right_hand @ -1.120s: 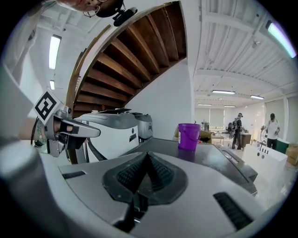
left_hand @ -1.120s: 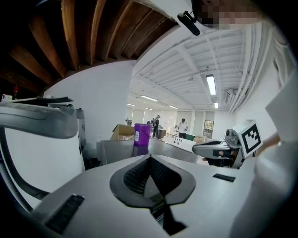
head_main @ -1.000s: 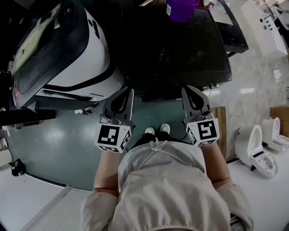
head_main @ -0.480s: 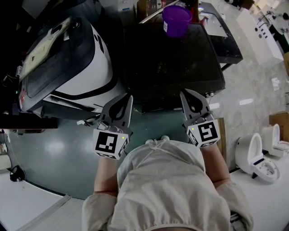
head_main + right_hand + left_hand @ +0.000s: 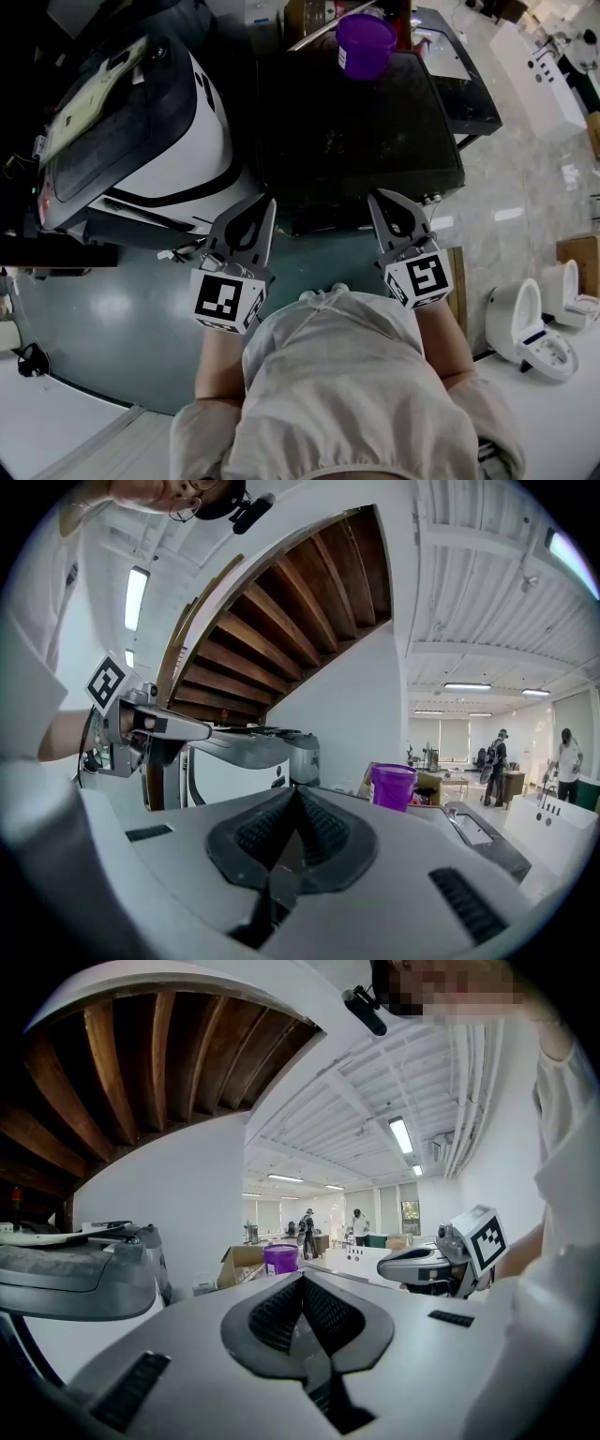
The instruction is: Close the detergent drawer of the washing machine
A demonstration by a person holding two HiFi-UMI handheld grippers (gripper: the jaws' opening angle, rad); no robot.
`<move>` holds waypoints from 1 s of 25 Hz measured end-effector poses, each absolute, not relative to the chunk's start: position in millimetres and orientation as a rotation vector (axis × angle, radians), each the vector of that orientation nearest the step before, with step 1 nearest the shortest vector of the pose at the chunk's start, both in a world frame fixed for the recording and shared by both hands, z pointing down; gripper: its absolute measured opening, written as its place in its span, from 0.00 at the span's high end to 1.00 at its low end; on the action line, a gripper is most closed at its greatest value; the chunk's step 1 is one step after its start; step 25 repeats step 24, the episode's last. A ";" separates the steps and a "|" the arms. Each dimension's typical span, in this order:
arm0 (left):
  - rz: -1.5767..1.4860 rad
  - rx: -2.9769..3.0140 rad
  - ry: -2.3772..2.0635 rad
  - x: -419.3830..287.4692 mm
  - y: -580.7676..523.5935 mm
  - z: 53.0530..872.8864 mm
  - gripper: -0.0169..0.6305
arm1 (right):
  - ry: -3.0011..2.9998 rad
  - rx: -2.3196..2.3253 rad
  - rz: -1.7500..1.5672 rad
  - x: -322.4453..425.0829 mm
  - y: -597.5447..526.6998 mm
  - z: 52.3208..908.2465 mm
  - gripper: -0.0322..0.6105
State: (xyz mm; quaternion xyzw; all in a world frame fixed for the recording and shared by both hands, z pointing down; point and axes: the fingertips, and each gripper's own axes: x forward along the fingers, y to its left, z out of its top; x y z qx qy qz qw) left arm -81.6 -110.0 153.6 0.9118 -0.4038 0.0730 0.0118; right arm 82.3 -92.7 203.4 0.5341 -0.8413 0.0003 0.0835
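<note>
Both clenched empty, left tongs and right tongs face the washing machine and purple bucket.

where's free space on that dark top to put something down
Nearly all of the dark top is bare, from the purple bucket at its far edge down to the near edge. The green floor beside the white machine is free too. Crowded only at the far edge, round the bucket.
</note>
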 end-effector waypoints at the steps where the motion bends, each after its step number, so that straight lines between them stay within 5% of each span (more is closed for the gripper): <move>1: 0.228 2.841 -1.260 -81.7 -109.7 154.0 0.95 | -2.513 1.593 0.003 82.4 -92.4 203.9 0.95; 25: 0.258 2.834 -1.274 -75.7 -106.4 159.0 0.95 | -2.513 1.616 0.022 85.9 -86.3 203.7 0.95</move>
